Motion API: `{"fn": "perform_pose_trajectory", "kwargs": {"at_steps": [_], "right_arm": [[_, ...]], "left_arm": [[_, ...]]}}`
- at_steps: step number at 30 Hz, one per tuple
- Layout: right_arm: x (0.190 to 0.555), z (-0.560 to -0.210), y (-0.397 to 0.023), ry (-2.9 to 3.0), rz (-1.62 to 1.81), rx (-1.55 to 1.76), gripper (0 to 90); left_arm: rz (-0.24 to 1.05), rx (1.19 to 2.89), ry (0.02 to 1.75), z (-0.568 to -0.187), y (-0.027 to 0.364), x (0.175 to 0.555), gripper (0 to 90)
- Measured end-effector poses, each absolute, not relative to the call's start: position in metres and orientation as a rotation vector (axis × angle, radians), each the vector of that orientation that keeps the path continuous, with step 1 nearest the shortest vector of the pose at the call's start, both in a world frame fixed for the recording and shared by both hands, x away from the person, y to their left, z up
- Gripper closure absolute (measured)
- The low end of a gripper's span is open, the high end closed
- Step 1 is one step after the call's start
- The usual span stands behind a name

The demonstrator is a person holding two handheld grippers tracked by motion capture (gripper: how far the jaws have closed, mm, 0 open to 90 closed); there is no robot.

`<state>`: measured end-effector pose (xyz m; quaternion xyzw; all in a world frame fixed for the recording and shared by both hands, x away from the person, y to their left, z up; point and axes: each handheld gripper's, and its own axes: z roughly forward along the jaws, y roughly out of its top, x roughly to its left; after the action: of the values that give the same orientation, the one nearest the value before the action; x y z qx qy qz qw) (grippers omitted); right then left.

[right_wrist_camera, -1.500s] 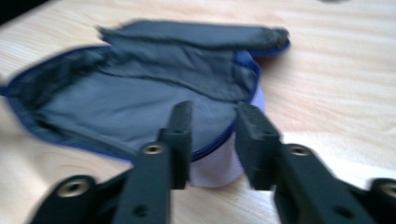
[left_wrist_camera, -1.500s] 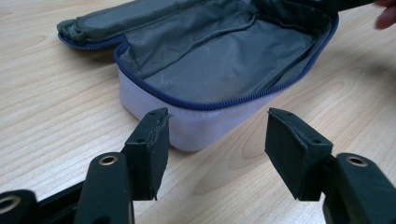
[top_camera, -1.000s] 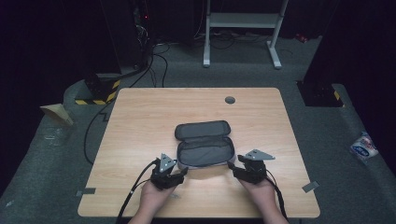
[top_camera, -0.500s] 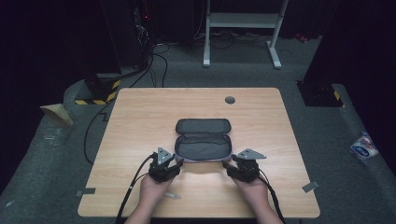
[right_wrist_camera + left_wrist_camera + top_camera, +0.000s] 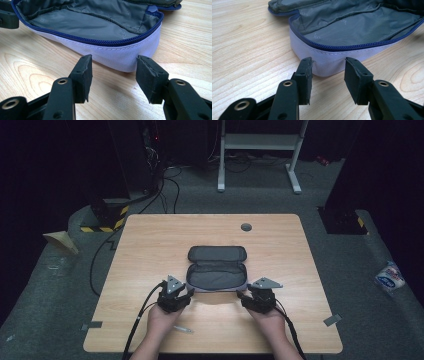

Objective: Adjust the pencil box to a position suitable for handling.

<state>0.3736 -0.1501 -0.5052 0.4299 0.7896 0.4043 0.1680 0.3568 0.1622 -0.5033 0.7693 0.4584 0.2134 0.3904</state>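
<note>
Pouch: I see the grey zip pouch (image 5: 217,268) lying open near the middle of the desk (image 5: 150,250); its lid is folded back toward 12 o'clock, the tray half toward 6 o'clock
Inside the pouch: I see grey lining (image 5: 359,27) and a blue zip edge (image 5: 95,41); nothing lies in the part I can see
Left tool: my left tool (image 5: 328,71) sits at the pouch's 8 o'clock corner; its jaws have just been closing and now stand spread, the pale corner of the pouch wall just ahead of the gap; whether the left pad brushes the fabric I cannot tell; no pinch
Right tool: my right tool (image 5: 113,75) sits at the pouch's 4 o'clock corner; jaws spread, with bare desk showing between the pads and the pouch wall; not touching
Hands: both come in from 6 o'clock, left tool (image 5: 175,296) and right tool (image 5: 256,299) flanking the pouch's near edge
Other: a small thin object (image 5: 183,329) lies on the desk at 6 o'clock of the left hand; a round grommet (image 5: 246,226) sits at 12 o'clock
</note>
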Motion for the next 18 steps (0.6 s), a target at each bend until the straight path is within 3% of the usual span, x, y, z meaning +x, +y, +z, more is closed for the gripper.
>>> {"fn": "perform_pose_trajectory", "kwargs": {"at_steps": [7, 18], "right_arm": [[0.365, -0.501, -0.163, 2.239, 1.164, 1.196, 45.7], [0.352, -0.508, -0.179, 2.275, 1.078, 1.136, 44.6]], "left_arm": [[0.523, 1.939, 1.154, -0.498, 0.192, 0.346, 46.8], [0.528, 2.016, 1.168, -0.501, 0.243, 0.307, 48.6]]}}
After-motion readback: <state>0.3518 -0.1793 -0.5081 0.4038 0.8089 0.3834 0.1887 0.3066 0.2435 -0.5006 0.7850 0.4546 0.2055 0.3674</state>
